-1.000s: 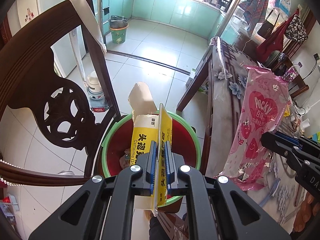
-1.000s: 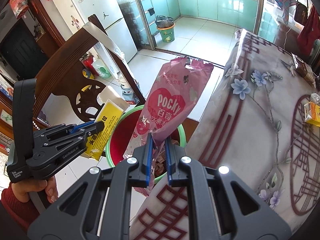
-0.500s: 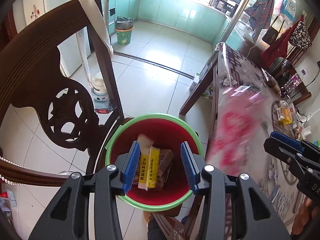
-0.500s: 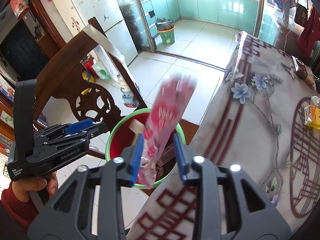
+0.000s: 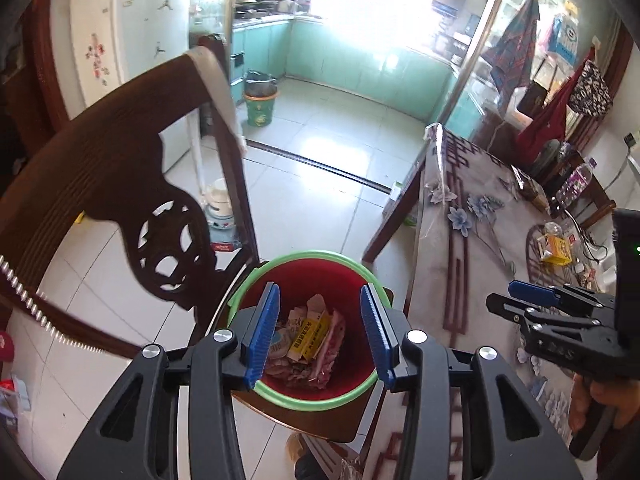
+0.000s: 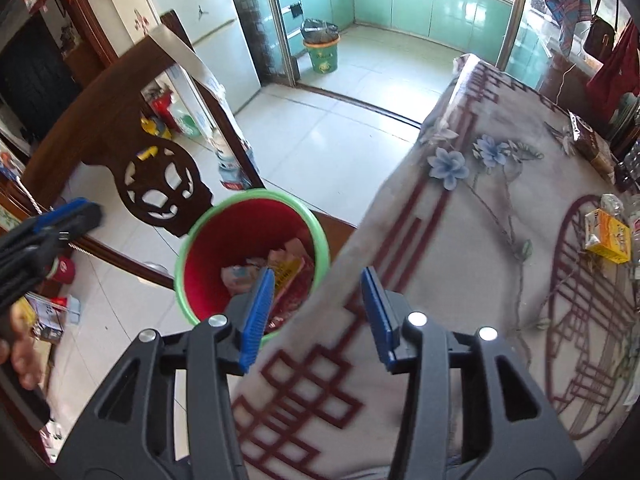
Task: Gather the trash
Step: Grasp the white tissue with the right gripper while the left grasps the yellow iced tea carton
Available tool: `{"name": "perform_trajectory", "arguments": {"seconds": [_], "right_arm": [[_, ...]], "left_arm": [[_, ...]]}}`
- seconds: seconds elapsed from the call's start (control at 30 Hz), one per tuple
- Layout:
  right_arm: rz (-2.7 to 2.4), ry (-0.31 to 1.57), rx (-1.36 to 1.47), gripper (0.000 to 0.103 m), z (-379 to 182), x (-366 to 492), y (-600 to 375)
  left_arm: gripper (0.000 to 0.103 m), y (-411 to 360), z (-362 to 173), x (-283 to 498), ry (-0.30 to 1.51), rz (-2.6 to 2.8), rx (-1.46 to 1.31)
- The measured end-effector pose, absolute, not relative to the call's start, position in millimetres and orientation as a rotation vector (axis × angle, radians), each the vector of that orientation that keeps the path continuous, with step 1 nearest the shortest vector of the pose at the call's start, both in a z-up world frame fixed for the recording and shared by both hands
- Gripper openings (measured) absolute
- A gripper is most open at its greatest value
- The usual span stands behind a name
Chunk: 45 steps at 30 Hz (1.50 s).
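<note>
A red bucket with a green rim (image 5: 280, 264) (image 6: 188, 248) stands on the wooden chair seat beside the table. Inside lie the yellow medicine box (image 5: 310, 334) (image 6: 286, 272), the pink Pocky wrapper (image 5: 334, 344) and other scraps. My left gripper (image 5: 318, 332) is open and empty right above the bucket. My right gripper (image 6: 316, 312) is open and empty over the table edge, just right of the bucket; it also shows in the left wrist view (image 5: 520, 300). A yellow box (image 6: 606, 236) (image 5: 554, 246) lies further along the table.
The carved wooden chair back (image 5: 100, 184) rises left of the bucket. The table with a flowered cloth (image 6: 480, 208) fills the right side, with a bottle (image 5: 574, 180) and small items at its far end. A green bin (image 5: 260, 106) stands by the kitchen doorway.
Both grippers opened. The yellow box and the pink Pocky wrapper dropped into the bucket. Both grippers then rose and drew back, the right one over the table.
</note>
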State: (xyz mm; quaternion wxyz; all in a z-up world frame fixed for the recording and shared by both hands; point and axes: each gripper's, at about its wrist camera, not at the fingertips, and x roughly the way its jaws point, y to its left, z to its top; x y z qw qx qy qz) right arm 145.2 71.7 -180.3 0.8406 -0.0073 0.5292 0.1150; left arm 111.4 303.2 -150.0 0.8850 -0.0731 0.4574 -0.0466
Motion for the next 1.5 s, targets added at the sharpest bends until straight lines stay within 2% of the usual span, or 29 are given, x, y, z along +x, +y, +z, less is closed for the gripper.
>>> {"name": "perform_trajectory", "arguments": {"seconds": [0.17,0.3,0.47,0.53,0.73,1.0,1.03,1.07,1.1,1.17,1.23,1.4,1.5], "right_arm": [[0.202,1.128,-0.054,0.044,-179.6,141.6,44.7],[0.163,1.128,-0.042,0.045,-177.6,127.4,5.0],[0.116,1.131,-0.02,0.045,-183.3,99.3,-63.7],[0.09,1.114,-0.015,0.048,-182.5,81.7,-100.2],[-0.034,1.076,0.048,0.05,-178.2,13.7,-226.0],[-0.298,1.115,0.144,0.05,-197.2,-67.9,-386.3],[-0.322,1.115,0.156,0.053,-199.4,-72.3,-401.7],[-0.356,1.109,0.182,0.06,-202.2,-77.0,-424.8],[-0.382,1.098,0.2,0.062,-204.0,-80.6,-441.5],[-0.447,1.067,0.219,0.066,-208.8,-82.1,-471.2],[-0.535,1.042,0.224,0.068,-216.7,-80.1,-504.0],[-0.616,1.087,0.301,0.07,-247.8,-65.5,-556.9],[-0.625,1.113,0.36,0.07,-264.3,-59.3,-576.2]], "left_arm": [[0.039,301.3,-159.5,89.7,0.994,-0.063,-0.217],[0.039,269.0,-153.3,82.1,0.985,-0.084,-0.193],[0.04,188.6,-141.2,76.0,0.96,-0.169,-0.141],[0.041,149.5,-141.2,75.3,0.965,-0.215,-0.133],[0.041,14.2,-155.3,64.1,1.01,-0.39,-0.069],[0.042,-117.0,-174.1,44.9,1.071,-0.544,-0.015],[0.043,-130.5,-173.7,42.8,1.073,-0.556,0.004],[0.049,-140.2,-172.7,40.9,1.073,-0.565,0.019],[0.055,-147.8,-171.4,40.5,1.07,-0.571,0.029],[0.059,-162.5,-168.5,41.2,1.062,-0.584,0.051],[0.064,-176.8,-166.9,43.3,1.054,-0.589,0.083],[0.065,-206.3,-164.7,65.8,1.011,-0.611,0.19],[0.075,-222.6,-164.5,88.5,0.95,-0.634,0.248]]}}
